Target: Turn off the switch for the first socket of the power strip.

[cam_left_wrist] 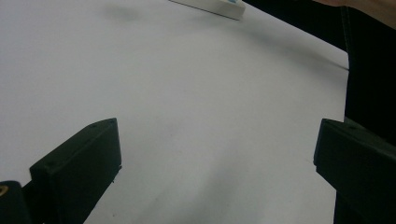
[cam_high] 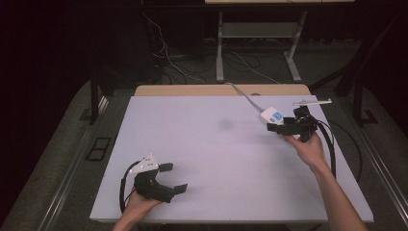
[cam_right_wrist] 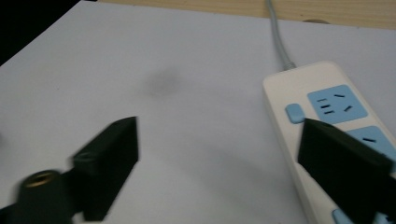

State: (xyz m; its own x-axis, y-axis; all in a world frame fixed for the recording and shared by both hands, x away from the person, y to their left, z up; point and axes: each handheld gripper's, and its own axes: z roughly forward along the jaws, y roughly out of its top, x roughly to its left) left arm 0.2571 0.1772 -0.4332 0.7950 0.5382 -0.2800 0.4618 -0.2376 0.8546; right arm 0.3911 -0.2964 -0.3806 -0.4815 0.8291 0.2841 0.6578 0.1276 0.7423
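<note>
White board covers the table (cam_high: pixel 216 159) in the high view; the left gripper (cam_high: pixel 172 177) rests near the front edge, jaws apart, empty; the right gripper (cam_high: pixel 280 126) hovers released at the power strip (cam_high: pixel 272 116) far right; left gripper view: strip's corner (cam_left_wrist: pixel 219 8) distant; right gripper view: rigid, light, smooth plastic strip (cam_right_wrist: pixel 322 130) with blue sockets, best pinched across its narrow sides; no legible writing.
</note>
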